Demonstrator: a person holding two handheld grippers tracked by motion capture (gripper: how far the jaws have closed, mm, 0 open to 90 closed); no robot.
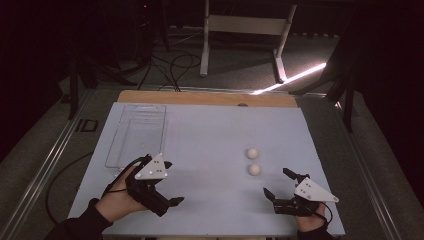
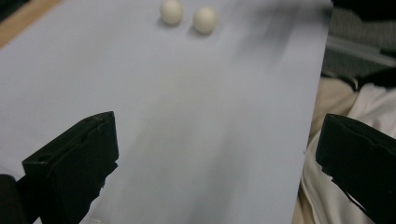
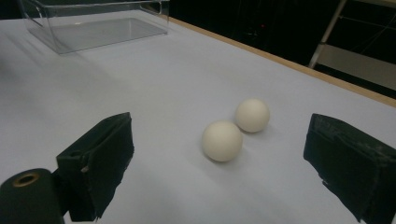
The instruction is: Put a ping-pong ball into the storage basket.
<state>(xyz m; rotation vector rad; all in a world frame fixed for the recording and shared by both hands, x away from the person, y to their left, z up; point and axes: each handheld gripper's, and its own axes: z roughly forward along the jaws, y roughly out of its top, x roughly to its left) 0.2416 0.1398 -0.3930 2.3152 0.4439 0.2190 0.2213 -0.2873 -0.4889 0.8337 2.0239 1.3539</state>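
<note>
so far: two white balls lay untouched on the table, clear bin held nothing, right gripper and left gripper both spread wide, nothing gripped, all work remaining.

Two balls cream-white; table pale blue-grey, wooden far edge; tray clear; grippers' jaws black.

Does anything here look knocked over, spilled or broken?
Nothing stands out. The two white balls sit close together on the pale table, whole and clean. The clear tray lies flat and empty at the far left. The left gripper and the right gripper are both open, holding nothing.
</note>
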